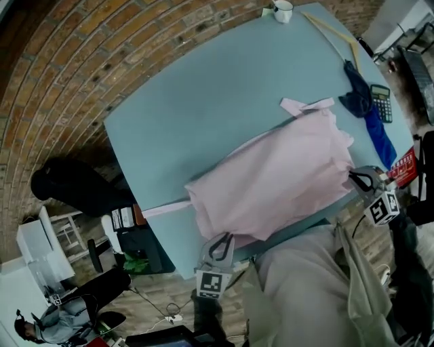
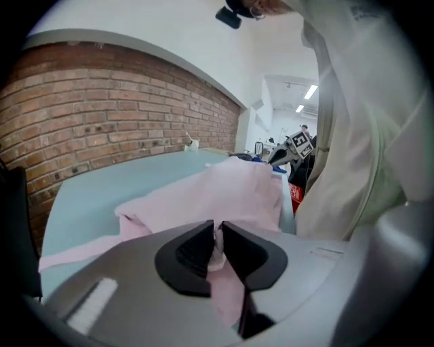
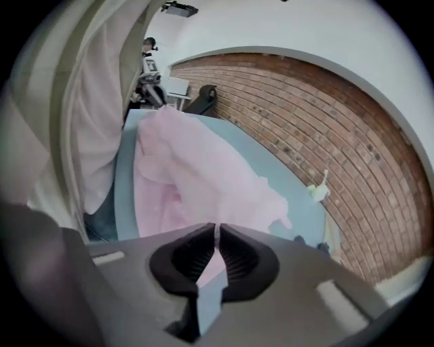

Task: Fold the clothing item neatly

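Two grippers, left gripper [image 1: 220, 245] and right gripper [image 1: 363, 179], have jaws clamped tight on the pink garment's [image 1: 278, 176] corners at the tabletop's [image 1: 190, 115] near edge, probably to hold that hem taut for folding.

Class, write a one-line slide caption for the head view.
Left tool and right tool pinch the near edge of a pink garment lying on the blue table.

Garment [image 1: 278, 176] is lying across the table's [image 1: 203, 101] near right part, with its near edge hanging over the table edge. Left gripper [image 1: 220, 238] is sitting at the garment's near left corner, right gripper [image 1: 354, 176] at its near right corner. Cup [image 1: 283, 10] is standing at the far edge. Cloth [image 1: 366, 112] is lying right of the garment, and the calculator [image 1: 382, 101] is lying just beside the cloth.
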Demonstrator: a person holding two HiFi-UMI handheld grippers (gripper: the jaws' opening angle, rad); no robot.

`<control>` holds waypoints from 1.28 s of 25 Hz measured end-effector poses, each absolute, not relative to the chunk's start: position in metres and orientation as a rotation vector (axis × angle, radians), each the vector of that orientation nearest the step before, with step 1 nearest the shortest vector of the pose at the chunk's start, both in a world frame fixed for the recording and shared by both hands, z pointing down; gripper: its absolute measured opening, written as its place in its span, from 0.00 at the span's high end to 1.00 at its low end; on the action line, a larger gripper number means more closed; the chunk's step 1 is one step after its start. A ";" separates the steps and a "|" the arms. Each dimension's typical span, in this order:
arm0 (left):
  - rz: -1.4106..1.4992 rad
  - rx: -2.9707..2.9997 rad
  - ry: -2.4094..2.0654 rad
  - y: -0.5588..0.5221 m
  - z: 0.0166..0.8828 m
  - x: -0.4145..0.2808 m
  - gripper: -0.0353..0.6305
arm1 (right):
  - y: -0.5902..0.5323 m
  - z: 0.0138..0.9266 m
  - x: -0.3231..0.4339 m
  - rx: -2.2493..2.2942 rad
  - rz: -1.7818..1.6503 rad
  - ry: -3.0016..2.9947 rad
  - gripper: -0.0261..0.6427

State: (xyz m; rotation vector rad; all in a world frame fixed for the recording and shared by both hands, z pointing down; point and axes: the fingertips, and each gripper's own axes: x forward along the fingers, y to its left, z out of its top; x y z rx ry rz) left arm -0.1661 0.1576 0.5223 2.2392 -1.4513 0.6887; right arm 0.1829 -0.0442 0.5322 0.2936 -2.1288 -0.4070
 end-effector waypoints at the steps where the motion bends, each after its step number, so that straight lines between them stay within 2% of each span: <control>1: 0.708 2.234 -1.453 0.163 0.536 -0.167 0.87 | -0.044 0.537 0.186 0.343 -0.400 -2.138 0.93; 6: 0.746 2.148 -1.665 0.183 0.565 -0.190 0.72 | -0.046 0.528 0.194 0.573 -0.462 -2.210 0.91; 10: 0.786 1.987 -2.002 0.197 0.532 -0.210 0.66 | -0.044 0.507 0.208 0.779 -0.585 -2.274 0.91; 13: 0.700 1.866 -2.238 0.208 0.495 -0.213 0.68 | -0.040 0.491 0.229 0.975 -0.628 -2.304 0.91; 16: 0.749 1.892 -2.230 0.216 0.483 -0.182 0.68 | -0.040 0.500 0.256 1.070 -0.518 -2.303 0.91; 18: 0.776 1.922 -2.289 0.207 0.452 -0.162 0.77 | -0.040 0.495 0.264 1.075 -0.438 -2.354 0.93; 21: 0.884 2.150 -2.377 0.173 0.353 -0.118 0.94 | -0.032 0.447 0.256 1.059 -0.385 -2.503 0.96; 25: 0.638 2.636 -2.391 0.109 0.204 -0.045 0.94 | -0.011 0.371 0.211 0.904 -0.337 -2.683 0.96; 28: 0.561 2.526 -2.263 0.048 0.169 -0.040 0.94 | 0.015 0.326 0.150 0.787 -0.286 -2.845 0.96; 32: 0.027 2.698 -2.495 0.020 0.121 -0.020 0.94 | 0.041 0.269 0.083 0.787 -0.407 -3.123 0.96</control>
